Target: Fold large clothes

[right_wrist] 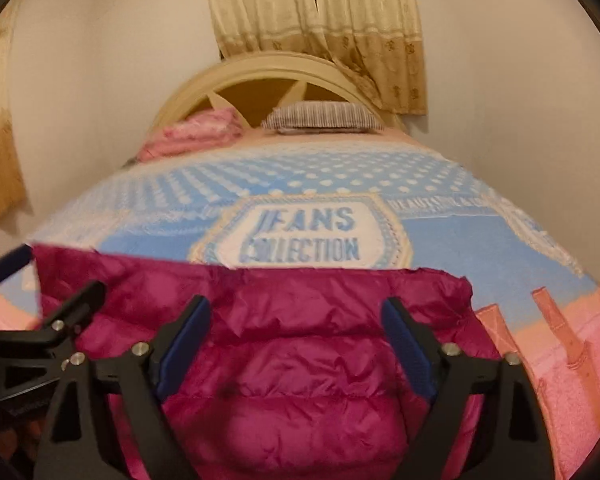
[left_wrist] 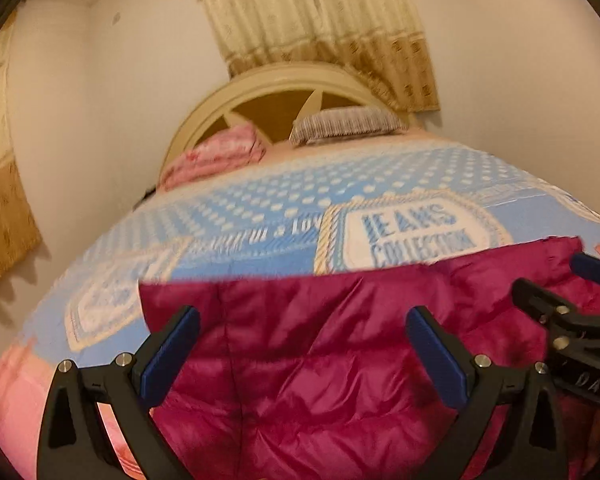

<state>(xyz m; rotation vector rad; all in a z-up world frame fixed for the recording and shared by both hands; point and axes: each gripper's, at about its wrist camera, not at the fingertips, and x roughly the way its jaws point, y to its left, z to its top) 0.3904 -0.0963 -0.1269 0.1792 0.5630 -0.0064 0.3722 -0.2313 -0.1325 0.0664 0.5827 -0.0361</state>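
Observation:
A magenta quilted puffer jacket [left_wrist: 320,360] lies spread on the near end of the bed, also in the right wrist view [right_wrist: 300,360]. My left gripper [left_wrist: 302,356] is open, fingers wide apart just above the jacket's left part. My right gripper [right_wrist: 296,354] is open above the jacket's right part. The right gripper also shows at the right edge of the left wrist view [left_wrist: 572,312]; the left gripper shows at the left edge of the right wrist view [right_wrist: 40,300]. Neither holds cloth.
The bed carries a blue, white and pink blanket [right_wrist: 440,240] printed "JEANS COLLECTION". A pink folded blanket [left_wrist: 216,156] and a striped pillow [left_wrist: 348,124] lie by the cream headboard [left_wrist: 276,80]. Curtains [left_wrist: 320,28] hang behind; white walls stand on both sides.

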